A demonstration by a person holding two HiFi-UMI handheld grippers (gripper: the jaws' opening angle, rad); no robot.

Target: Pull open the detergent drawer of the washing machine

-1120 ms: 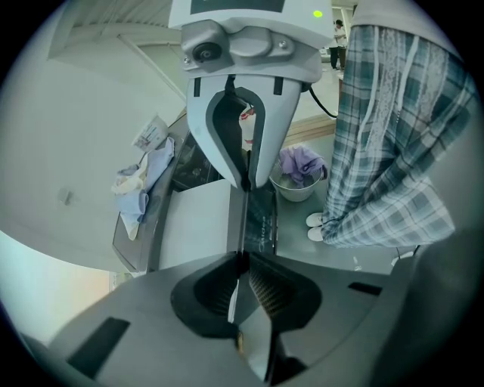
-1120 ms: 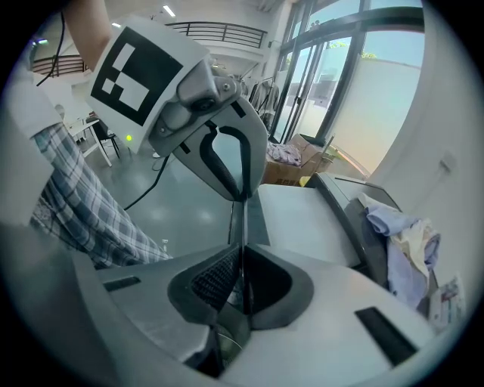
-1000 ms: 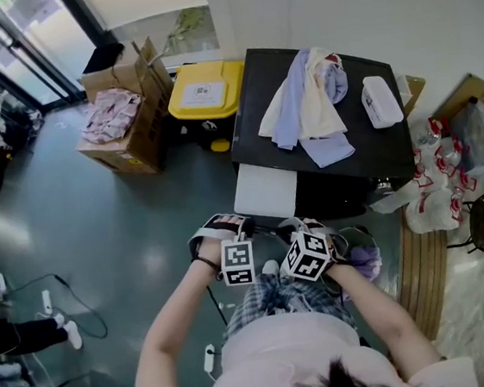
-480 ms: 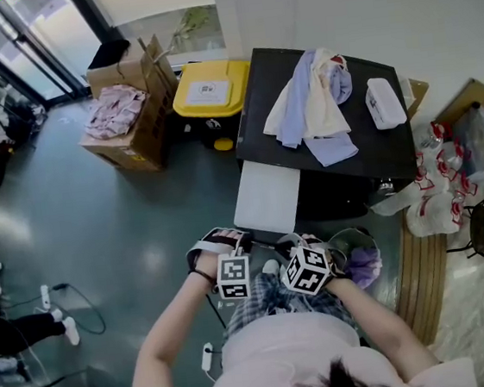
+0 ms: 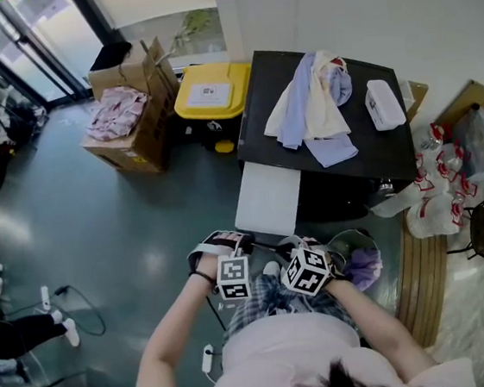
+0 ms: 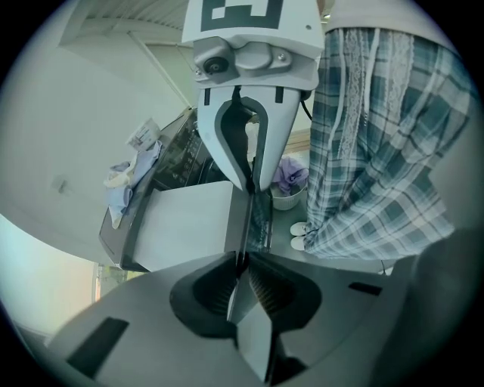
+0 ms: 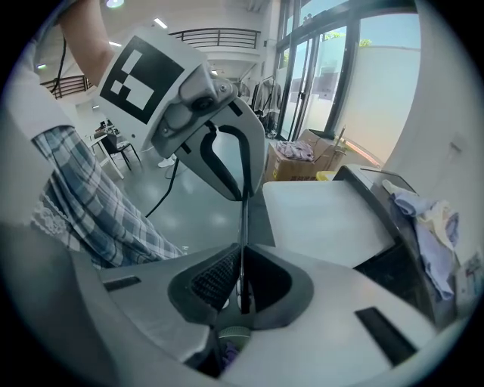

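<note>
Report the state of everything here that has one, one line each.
drawer: pulled out from the washing machine
left tool: shut on the drawer's front edge
right tool: shut on the drawer's front edge
cardboard box: flaps open
yellow bin: lid closed

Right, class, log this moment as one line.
left gripper: shut, empty | right gripper: shut, empty | washing machine: untouched | clothes: on top

the washing machine (image 5: 376, 147) has a smooth, dark, faintly glossy top, with soft crumpled cloth (image 5: 306, 107) on it and a matt white panel (image 5: 268, 196) at its front. the box (image 5: 135, 131) is rough brown cardboard and the bin lid (image 5: 210, 90) smooth yellow plastic. the floor (image 5: 98, 222) is polished and catches soft reflections.
</note>
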